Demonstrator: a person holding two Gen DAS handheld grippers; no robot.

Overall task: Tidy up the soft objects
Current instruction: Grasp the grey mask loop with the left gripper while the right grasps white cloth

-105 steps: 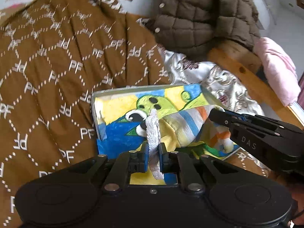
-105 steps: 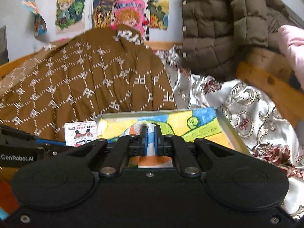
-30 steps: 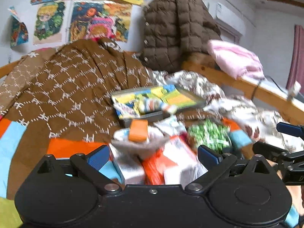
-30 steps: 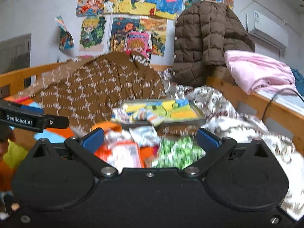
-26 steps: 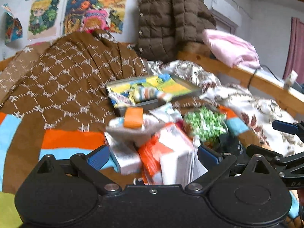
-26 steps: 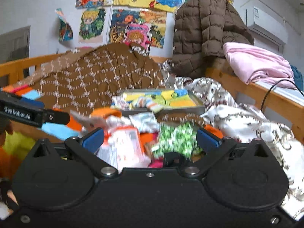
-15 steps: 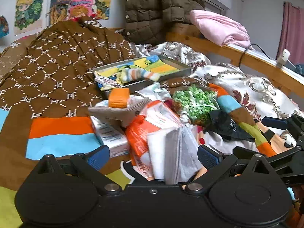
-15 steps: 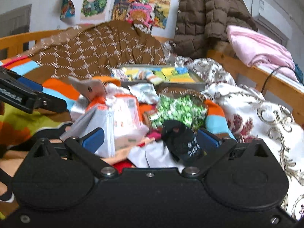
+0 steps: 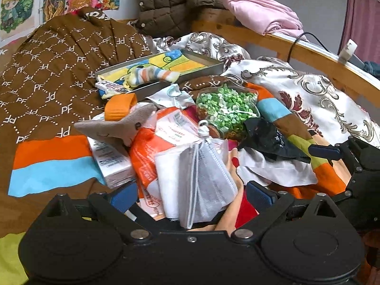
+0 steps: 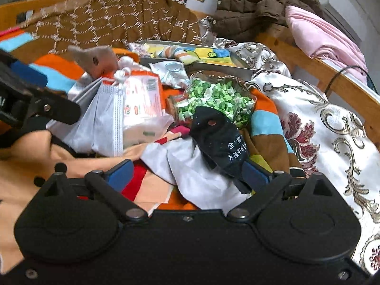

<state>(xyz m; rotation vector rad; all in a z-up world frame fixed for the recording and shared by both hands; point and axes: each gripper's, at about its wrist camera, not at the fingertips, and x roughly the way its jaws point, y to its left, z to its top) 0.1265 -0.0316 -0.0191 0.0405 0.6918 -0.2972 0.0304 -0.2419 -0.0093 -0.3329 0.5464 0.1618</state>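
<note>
A striped sock (image 9: 152, 74) lies in the metal tray (image 9: 201, 58) with a cartoon liner at the back of the bed; it also shows in the right wrist view (image 10: 177, 51). A heap of soft things lies in front: a white mesh pouch (image 9: 201, 180), a beige cloth (image 9: 114, 125), a black cloth with white writing (image 10: 219, 140), a white cloth (image 10: 187, 168). My left gripper (image 9: 192, 196) is open and empty over the mesh pouch. My right gripper (image 10: 187, 173) is open and empty over the white and black cloths.
A jar of green paper stars (image 9: 225, 109) lies in the heap beside orange packets (image 9: 147, 149) and a small white box (image 9: 111, 161). A brown patterned quilt (image 9: 59, 54) covers the left. A wooden rail (image 9: 308, 54) with a pink cloth (image 9: 261, 16) runs along the right.
Both grippers let go of the striped sock in the tray, opened, and drew back and down to the heap of items at the front of the bed.
</note>
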